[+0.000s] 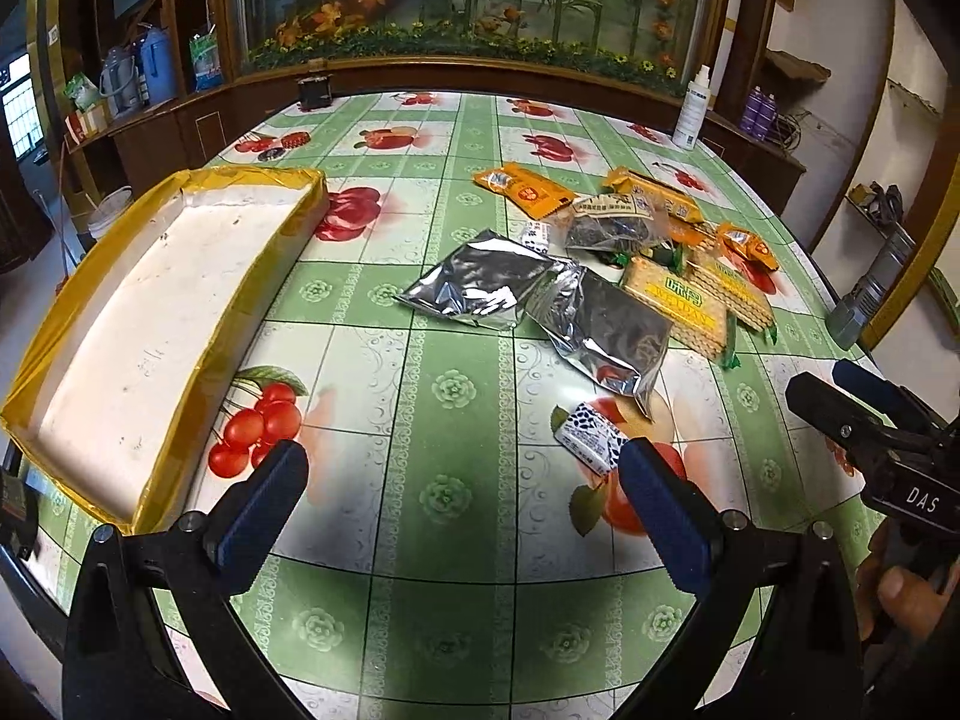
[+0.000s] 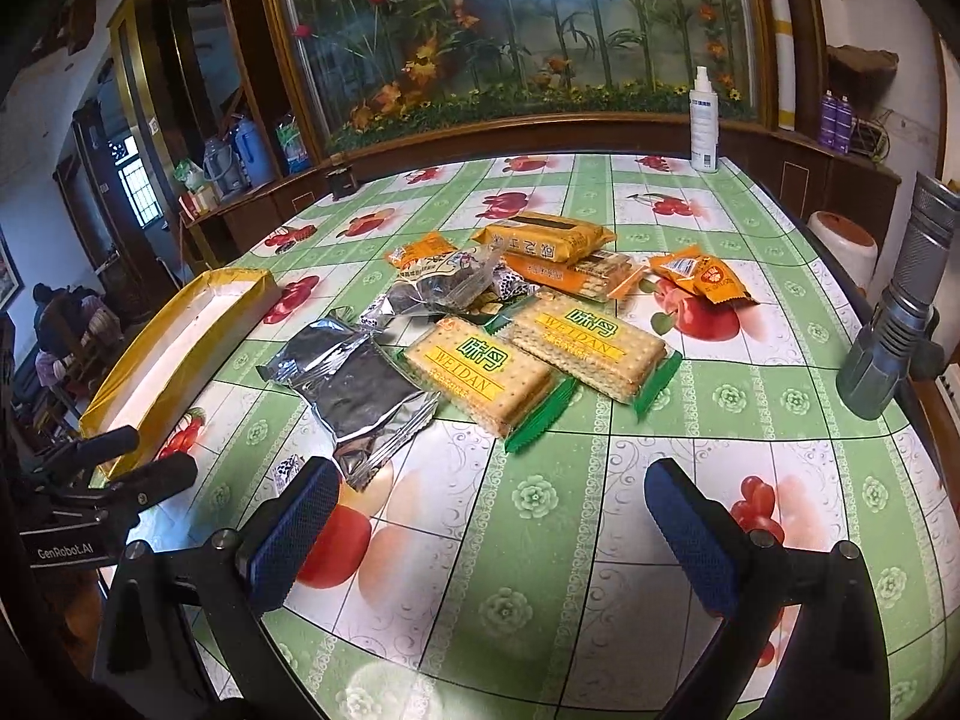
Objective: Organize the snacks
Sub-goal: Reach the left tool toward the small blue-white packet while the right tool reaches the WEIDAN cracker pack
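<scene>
A shallow empty box (image 1: pixel 138 336) with a yellow rim and white floor lies on the table's left; it also shows in the right wrist view (image 2: pixel 180 336). Snacks lie in a heap mid-table: two silver foil packs (image 1: pixel 480 285) (image 2: pixel 360 384), two yellow WEIDAN cracker packs (image 2: pixel 480 378) (image 2: pixel 588 336), orange packets (image 1: pixel 525 189) (image 2: pixel 702 279), a clear bag of dark snacks (image 1: pixel 612 228) and a small white candy (image 1: pixel 591 435). My left gripper (image 1: pixel 462 498) is open and empty, just short of the candy. My right gripper (image 2: pixel 492 528) is open and empty, short of the cracker packs.
The table carries a green checked cloth with fruit prints (image 2: pixel 540 570). A white spray bottle (image 2: pixel 703 120) stands at the far edge. A metal flashlight (image 2: pixel 900 294) lies at the right edge. A small dark box (image 1: pixel 315 93) sits at the back.
</scene>
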Demonstrator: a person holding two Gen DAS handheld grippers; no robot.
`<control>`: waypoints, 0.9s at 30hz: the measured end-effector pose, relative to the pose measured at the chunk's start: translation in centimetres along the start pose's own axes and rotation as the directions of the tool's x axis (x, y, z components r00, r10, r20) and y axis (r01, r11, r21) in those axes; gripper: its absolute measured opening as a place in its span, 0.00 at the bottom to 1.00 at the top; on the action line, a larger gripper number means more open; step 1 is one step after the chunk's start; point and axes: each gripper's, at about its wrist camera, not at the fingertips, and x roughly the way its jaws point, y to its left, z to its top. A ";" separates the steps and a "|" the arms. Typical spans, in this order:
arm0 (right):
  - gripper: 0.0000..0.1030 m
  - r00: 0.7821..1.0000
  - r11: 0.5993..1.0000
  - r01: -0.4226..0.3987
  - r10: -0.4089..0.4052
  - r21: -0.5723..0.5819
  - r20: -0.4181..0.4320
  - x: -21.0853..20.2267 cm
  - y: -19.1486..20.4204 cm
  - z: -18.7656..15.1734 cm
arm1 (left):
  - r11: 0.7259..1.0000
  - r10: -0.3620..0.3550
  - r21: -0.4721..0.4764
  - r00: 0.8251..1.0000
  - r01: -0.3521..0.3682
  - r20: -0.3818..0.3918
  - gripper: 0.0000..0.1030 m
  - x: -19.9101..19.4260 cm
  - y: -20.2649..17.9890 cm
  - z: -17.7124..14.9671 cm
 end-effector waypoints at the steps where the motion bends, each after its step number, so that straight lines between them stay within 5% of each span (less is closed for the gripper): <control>1: 1.00 1.000 1.000 -0.001 0.001 0.001 -0.002 0.0 -0.1 -0.1 | 1.000 -0.010 0.005 1.000 0.010 -0.008 1.00 0.1 -0.3 -0.2; 16: 1.00 1.000 1.000 -0.001 0.001 0.025 0.002 -0.4 -1.3 -0.4 | 0.998 -0.012 0.068 0.999 0.014 -0.036 1.00 0.4 -2.2 -0.3; 27: 1.00 0.999 0.999 -0.048 0.048 0.003 -0.024 0.6 -1.8 0.3 | 0.998 -0.062 -0.015 0.993 0.060 -0.105 1.00 2.5 -2.4 0.2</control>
